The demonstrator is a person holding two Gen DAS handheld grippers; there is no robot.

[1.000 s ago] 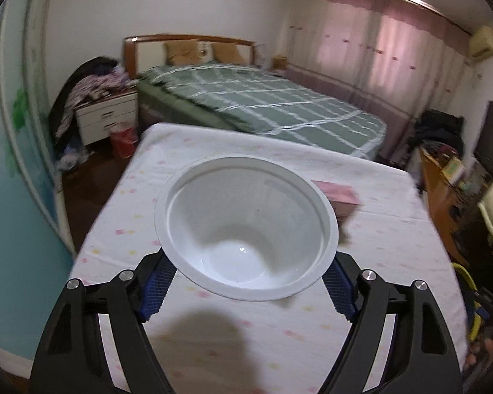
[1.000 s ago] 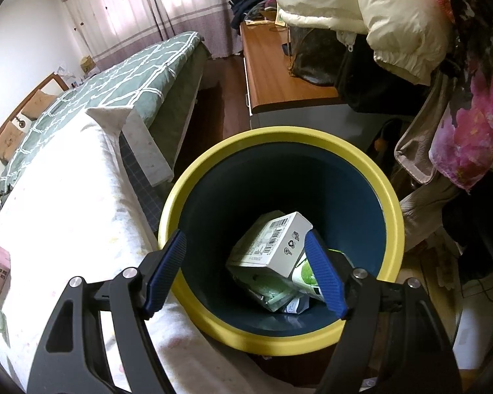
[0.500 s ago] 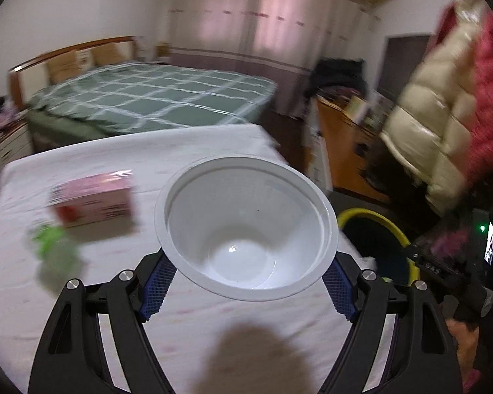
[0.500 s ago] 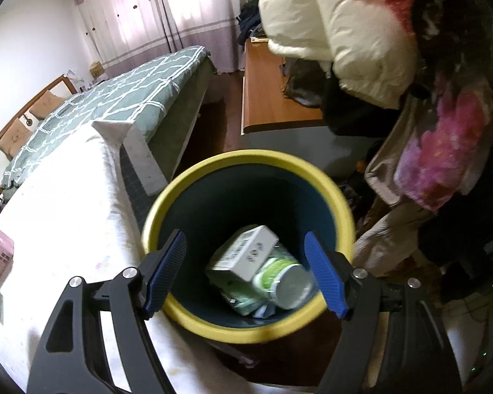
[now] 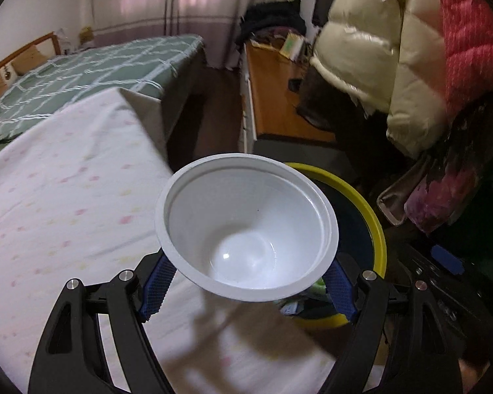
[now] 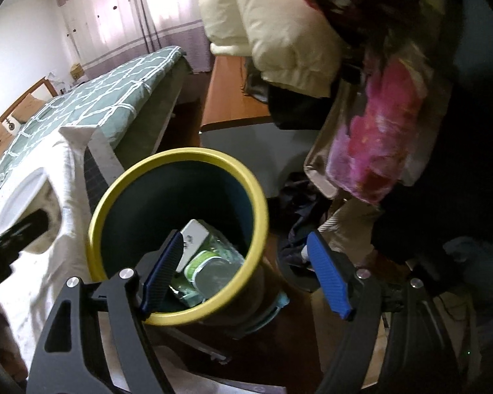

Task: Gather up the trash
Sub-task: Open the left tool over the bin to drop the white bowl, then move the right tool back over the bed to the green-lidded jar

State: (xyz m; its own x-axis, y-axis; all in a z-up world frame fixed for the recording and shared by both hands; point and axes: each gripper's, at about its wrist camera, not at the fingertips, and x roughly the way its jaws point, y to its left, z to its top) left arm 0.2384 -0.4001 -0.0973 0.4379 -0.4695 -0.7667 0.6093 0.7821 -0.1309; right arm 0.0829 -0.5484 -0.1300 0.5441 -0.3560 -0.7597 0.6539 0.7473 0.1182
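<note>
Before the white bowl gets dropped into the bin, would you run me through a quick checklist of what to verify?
1. Grip: the left gripper is shut on the white bowl, blue pads against its sides. Ok.
2. Bowl contents: it looks empty inside. Ok.
3. Position: the bowl only partly overlaps the yellow-rimmed bin; part of it is over the white tablecloth. Not ok yet.
4. Bin room: a white box and a green can lie at the bottom, with space above. Ok.
5. Right gripper: open, empty, hanging over the bin's near rim. Not ok; it may block the drop.
</note>
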